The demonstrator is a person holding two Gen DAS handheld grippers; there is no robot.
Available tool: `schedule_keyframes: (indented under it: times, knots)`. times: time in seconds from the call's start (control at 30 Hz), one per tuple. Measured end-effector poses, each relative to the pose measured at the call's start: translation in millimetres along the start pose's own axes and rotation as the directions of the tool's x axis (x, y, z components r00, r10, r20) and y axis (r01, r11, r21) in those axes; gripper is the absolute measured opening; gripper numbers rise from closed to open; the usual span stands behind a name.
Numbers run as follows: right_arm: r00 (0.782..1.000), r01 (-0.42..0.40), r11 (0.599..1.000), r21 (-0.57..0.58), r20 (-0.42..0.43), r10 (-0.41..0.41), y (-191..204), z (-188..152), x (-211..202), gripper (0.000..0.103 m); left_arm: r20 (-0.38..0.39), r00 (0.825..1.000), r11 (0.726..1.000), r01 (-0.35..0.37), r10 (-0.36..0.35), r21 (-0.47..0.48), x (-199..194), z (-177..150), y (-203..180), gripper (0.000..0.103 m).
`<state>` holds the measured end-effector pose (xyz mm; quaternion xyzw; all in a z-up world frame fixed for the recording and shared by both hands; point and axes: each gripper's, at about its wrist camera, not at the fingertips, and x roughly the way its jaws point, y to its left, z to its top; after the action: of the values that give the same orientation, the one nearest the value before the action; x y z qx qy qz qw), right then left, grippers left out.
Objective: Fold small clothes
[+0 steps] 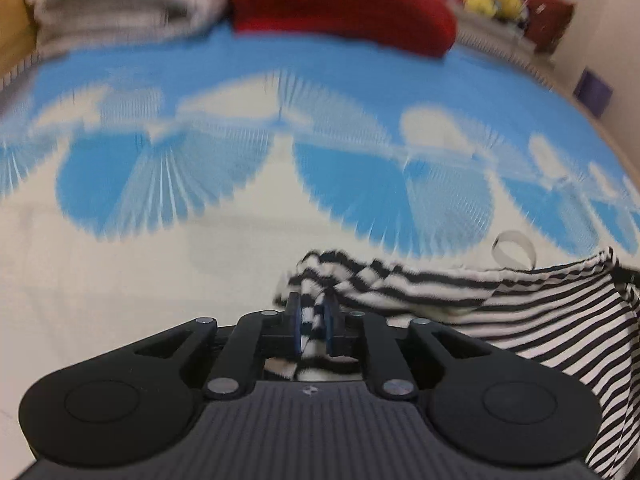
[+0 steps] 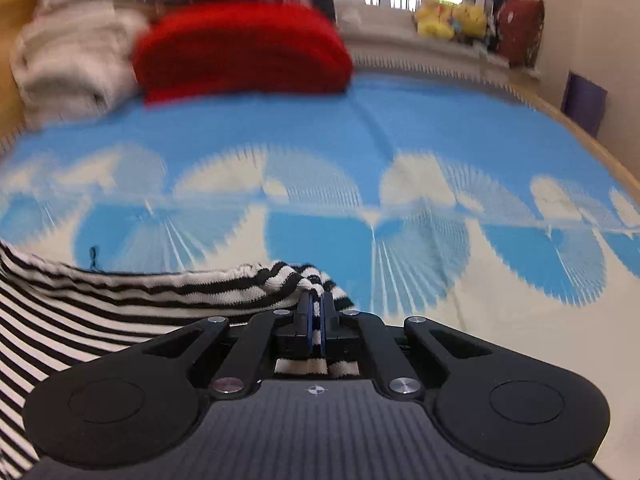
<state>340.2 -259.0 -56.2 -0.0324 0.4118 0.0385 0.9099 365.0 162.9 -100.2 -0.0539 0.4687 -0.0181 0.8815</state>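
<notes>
A black-and-white striped garment (image 1: pixel 520 308) is held at two bunched corners over a bed cover (image 1: pixel 200 280) printed in blue and cream fan shapes.

In the left wrist view, the left claw (image 1: pixel 312 316) is closed on a bunched corner of the garment; striped cloth is seen pinched between the blue pads (image 1: pixel 296 328) and showing behind them. From there the garment is stretched to the right, its hemmed edge running toward the right border, where a small pale loop (image 1: pixel 514 250) stands up from it.

In the right wrist view, the right claw (image 2: pixel 316 316) is clamped almost fully together on the opposite bunched corner of the garment (image 2: pixel 120 300), a thin strip of stripes being visible between the pads (image 2: pixel 307 324). From there the cloth is spread to the left and near side.

At the far end of the bed, a folded red cloth (image 2: pixel 240 52) is seen beside a grey-white bundle (image 2: pixel 68 60) to its left. Yellow plush toys (image 2: pixel 448 20) are placed on a ledge far right. Both views are blurred.
</notes>
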Motion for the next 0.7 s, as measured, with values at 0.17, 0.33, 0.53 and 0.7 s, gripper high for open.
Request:
schedule_keyframes:
  times: [0.17, 0.33, 0.53, 0.7]
  knots:
    - [0.986, 0.018, 1.0, -0.014, -0.165, -0.02, 2, -16, 28, 0.009, -0.092, 0.996, 1.0, -0.02, 0.019, -0.013, 12, -6, 8, 0.052]
    - [0.993, 0.025, 0.999, 0.032, -0.118, -0.021, -11, -14, 8, 0.028, -0.075, 0.997, 0.996, 0.023, -0.029, -0.083, -13, -8, 25, 0.063]
    - [0.995, -0.01, 0.985, 0.173, -0.096, 0.027, -53, -31, -33, 0.035, -0.066, 0.994, 0.987, 0.078, -0.088, -0.144, -49, -24, 39, 0.064]
    - [0.97, -0.032, 0.975, 0.221, -0.226, 0.084, -75, -74, -47, 0.037, -0.167, 0.975, 0.969, 0.108, -0.147, -0.223, -64, -57, 62, 0.064]
